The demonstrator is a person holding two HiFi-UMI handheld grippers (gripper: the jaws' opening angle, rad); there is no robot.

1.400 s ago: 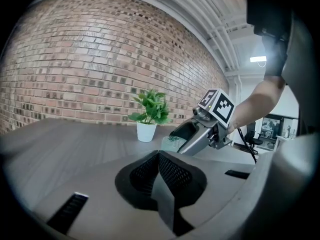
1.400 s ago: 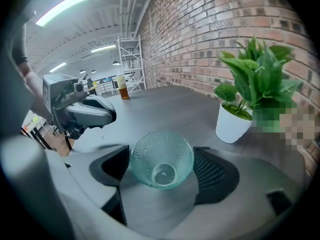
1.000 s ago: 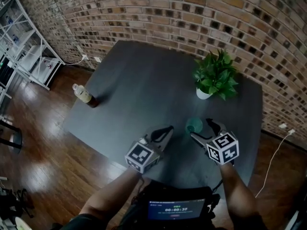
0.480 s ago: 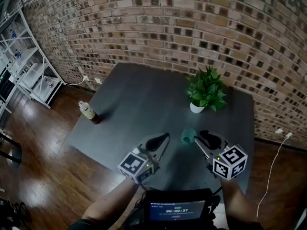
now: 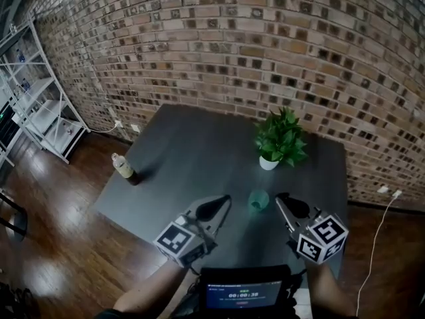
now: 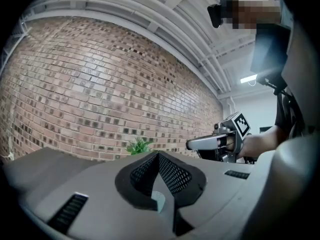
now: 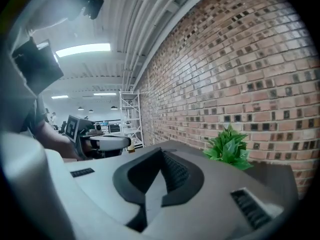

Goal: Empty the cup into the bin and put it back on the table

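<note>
I have both grippers up over the near part of the bench (image 5: 192, 145), side by side and pointing away from me toward the brick wall (image 5: 265, 52). The cup (image 5: 258, 200), a small green see-through one, stands upright on the bench between the two grippers, just beyond their tips, and neither touches it. The left gripper (image 5: 224, 199) sits to the cup's left, and its own view shows its jaws together at the tips with nothing clamped between them. The right gripper (image 5: 280, 198) sits to the cup's right. Its jaws have just been closing and now meet, and I see nothing between them there either. Farther back on the right side of the bench a potted plant (image 5: 279, 140) stands in a white pot, well apart from the cup and close to the wall. A bottle (image 5: 122, 167) with a pale cap stands upright at the bench's left edge, far from everything else. White metal shelving (image 5: 40, 105) stands on the wooden floor (image 5: 60, 224) off to the left, and a light cable (image 5: 372, 231) trails down the floor to the right of the bench.
</note>
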